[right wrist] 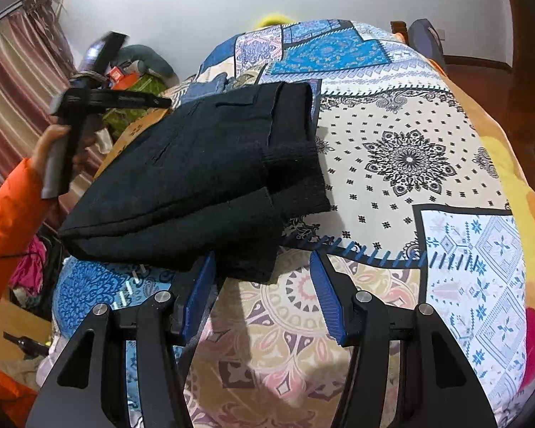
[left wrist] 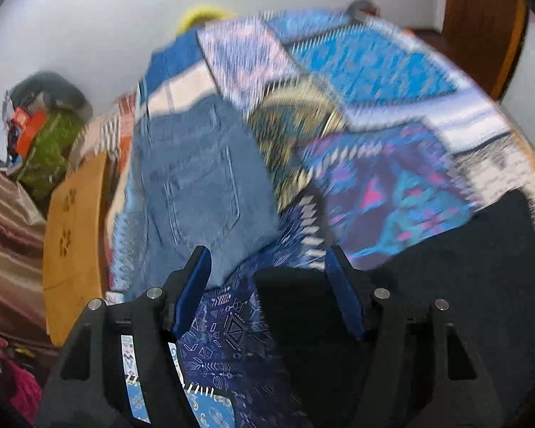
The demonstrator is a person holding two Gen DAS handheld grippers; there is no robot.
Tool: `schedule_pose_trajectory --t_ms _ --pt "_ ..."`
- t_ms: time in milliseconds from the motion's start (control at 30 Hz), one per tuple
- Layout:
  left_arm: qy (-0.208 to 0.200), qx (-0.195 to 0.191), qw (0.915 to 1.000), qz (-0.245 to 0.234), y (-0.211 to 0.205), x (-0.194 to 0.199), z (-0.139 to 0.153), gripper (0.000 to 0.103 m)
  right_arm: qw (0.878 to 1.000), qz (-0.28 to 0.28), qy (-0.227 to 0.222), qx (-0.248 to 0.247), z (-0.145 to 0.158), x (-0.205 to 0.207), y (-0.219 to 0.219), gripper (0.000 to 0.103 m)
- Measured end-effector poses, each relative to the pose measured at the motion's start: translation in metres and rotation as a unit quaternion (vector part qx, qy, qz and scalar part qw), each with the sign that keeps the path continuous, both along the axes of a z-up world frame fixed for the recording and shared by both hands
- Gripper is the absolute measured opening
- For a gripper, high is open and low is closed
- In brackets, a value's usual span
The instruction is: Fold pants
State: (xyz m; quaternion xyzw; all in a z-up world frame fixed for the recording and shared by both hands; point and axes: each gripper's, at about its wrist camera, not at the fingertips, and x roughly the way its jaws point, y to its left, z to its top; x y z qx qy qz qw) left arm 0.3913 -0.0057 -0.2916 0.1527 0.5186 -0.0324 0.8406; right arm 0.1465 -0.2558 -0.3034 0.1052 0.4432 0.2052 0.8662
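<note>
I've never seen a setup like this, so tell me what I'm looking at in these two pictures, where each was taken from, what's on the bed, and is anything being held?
No robot here: a person holds a two-fingered tool in each hand, with a camera on each looking along its blue fingers.

The blurred picture comes from the left tool, the sharp one from the right tool. In the sharp one you also see the left tool from outside, held by a hand in an orange sleeve.

On the patchwork bedspread lie folded black pants. The blurred view also shows folded jeans.

Nothing is held. Both tools stand open; the right tool's left finger sits beside the black pants' near edge.
</note>
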Motion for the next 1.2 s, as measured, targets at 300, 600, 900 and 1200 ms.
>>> schedule_pose_trajectory --t_ms 300,600,900,1200 --pt "0.014 0.008 0.9998 -0.009 0.035 -0.041 -0.028 0.067 0.999 -0.020 -0.013 -0.026 0.003 0.035 -0.002 0.051" --pt "0.024 -0.070 0.9968 0.029 0.065 -0.154 -0.007 0.067 0.997 -0.057 -0.051 -0.031 0.033 0.035 -0.025 0.051" --pt "-0.060 -0.073 0.9955 -0.012 0.028 -0.219 0.037 0.067 0.995 -0.027 -0.084 -0.042 0.062 0.007 -0.007 0.051" --pt "-0.096 -0.135 0.9838 -0.069 -0.013 -0.171 0.083 0.053 0.992 0.039 -0.110 -0.058 0.072 0.019 0.037 0.051"
